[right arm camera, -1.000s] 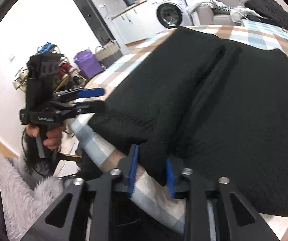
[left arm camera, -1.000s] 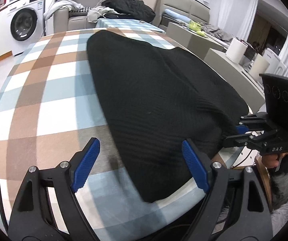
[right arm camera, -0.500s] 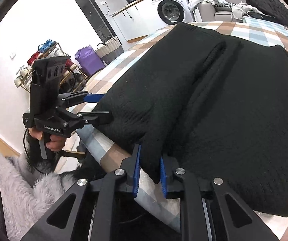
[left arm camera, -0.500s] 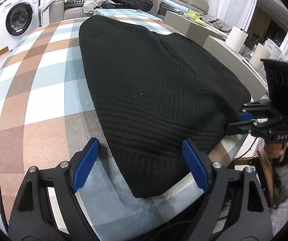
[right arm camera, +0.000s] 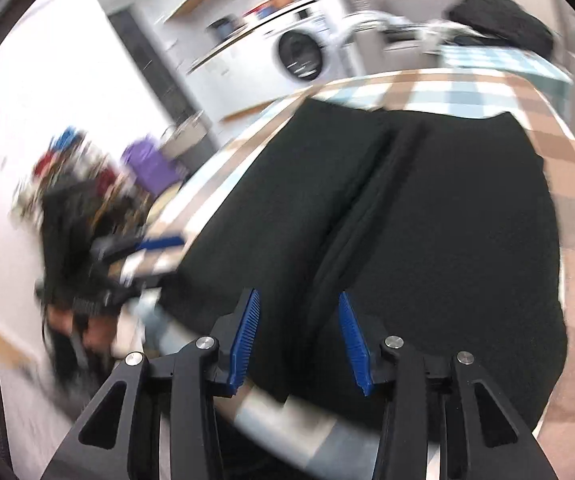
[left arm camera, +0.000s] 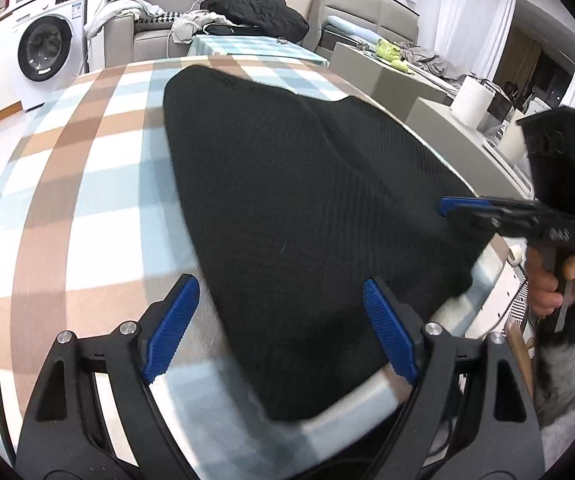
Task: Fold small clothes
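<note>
The black knit garment lies folded on the checked tabletop, its near edge at six o'clock. The right gripper has just been opening; its jaws now stand apart, the cloth below them, not pinched. The left gripper is spread wide, holding nothing. A fold looks just released; next, probably regrasp an edge for another fold.

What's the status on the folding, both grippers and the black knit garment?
Left gripper open above black knit garment's near edge. Right gripper just opened, pads off the cloth. Garment flat on checked tablecloth. Nothing in the way.
</note>
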`<state>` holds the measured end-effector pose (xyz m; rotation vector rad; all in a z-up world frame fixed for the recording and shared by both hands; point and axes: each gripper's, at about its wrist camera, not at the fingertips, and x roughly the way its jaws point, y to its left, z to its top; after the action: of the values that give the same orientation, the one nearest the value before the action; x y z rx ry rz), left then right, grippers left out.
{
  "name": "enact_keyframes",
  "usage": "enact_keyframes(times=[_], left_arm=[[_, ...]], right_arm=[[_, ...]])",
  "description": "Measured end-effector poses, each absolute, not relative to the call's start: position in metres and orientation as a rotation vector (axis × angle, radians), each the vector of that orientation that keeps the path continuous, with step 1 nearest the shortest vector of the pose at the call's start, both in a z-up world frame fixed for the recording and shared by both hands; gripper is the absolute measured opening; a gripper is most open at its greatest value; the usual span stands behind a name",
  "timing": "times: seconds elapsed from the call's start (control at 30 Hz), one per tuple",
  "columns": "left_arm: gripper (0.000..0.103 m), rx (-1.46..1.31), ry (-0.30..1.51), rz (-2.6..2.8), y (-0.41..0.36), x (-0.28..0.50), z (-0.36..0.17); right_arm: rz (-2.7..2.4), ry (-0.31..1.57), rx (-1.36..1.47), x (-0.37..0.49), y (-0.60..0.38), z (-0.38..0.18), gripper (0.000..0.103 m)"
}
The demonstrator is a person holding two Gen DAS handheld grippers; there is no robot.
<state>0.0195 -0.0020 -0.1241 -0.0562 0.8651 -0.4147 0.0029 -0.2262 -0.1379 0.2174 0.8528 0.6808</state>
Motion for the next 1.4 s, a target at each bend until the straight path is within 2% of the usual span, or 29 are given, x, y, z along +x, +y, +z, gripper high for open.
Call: enact_keyframes(times=[0.17,0.4,0.57,0.63,0.7,0.73,0.8,0.87,0.9,0.93,1.03,1.13,1.17,1.23,1.4], left_arm=[[0.083,-0.010,0.862,-0.439,-0.032,0.039,-0.124],[0.083,0.055,0.869,-0.437,-0.046,0.036,-0.135],[0.083,-0.060,0.827,-0.444,-0.038,0.036,-0.126],[0.083,-0.073,0.817,-0.456,-0.039,0.035,-0.125],[0.083,-0.051,0.819,-0.463,-0.046,0.033,-0.128],[0.083,-0.034,0.816,-0.467,-0.049,0.031,-0.129],[0.083,-0.012,0.822,-0.487,-0.057,0.029,-0.132],[0.083,0.003,0.848,-0.503,-0.065,0.029,-0.138],[0.083,0.035,0.847,-0.496,-0.070,0.026,-0.140],[0.083,0.071,0.841,-0.495,-0.073,0.023,-0.140],[0.083,0.071,0.842,-0.501,-0.074,0.019,-0.137],[0.083,0.020,0.855,-0.520,-0.067,0.022,-0.137],[0.083,0.026,0.855,-0.513,-0.065,0.022,-0.138],[0.083,0.024,0.860,-0.515,-0.061,0.023,-0.139],[0.083,0.024,0.878,-0.520,-0.050,0.025,-0.138]], right_arm=[[0.601,0.948,0.289,0.033,-0.222,-0.155,0.043],[0.586,0.844,0.244,0.020,-0.214,-0.139,0.043],[0.650,0.888,0.236,0.039,-0.191,-0.145,0.042],[0.619,0.931,0.230,0.051,-0.184,-0.156,0.023],[0.611,0.929,0.202,0.051,-0.176,-0.158,0.010],[0.629,0.887,0.203,0.047,-0.175,-0.154,0.010],[0.584,0.822,0.183,0.041,-0.179,-0.145,0.010],[0.525,0.841,0.149,0.044,-0.183,-0.149,0.011],[0.506,0.887,0.125,0.048,-0.185,-0.156,0.018],[0.509,0.929,0.127,0.050,-0.187,-0.161,0.018],[0.582,0.896,0.225,0.038,-0.205,-0.155,0.028],[0.696,0.895,0.231,0.013,-0.216,-0.150,0.030],[0.714,0.893,0.216,0.005,-0.216,-0.149,0.030],[0.756,0.905,0.173,-0.016,-0.221,-0.151,0.037],[0.787,0.908,-0.028,-0.059,-0.212,-0.163,0.040]])
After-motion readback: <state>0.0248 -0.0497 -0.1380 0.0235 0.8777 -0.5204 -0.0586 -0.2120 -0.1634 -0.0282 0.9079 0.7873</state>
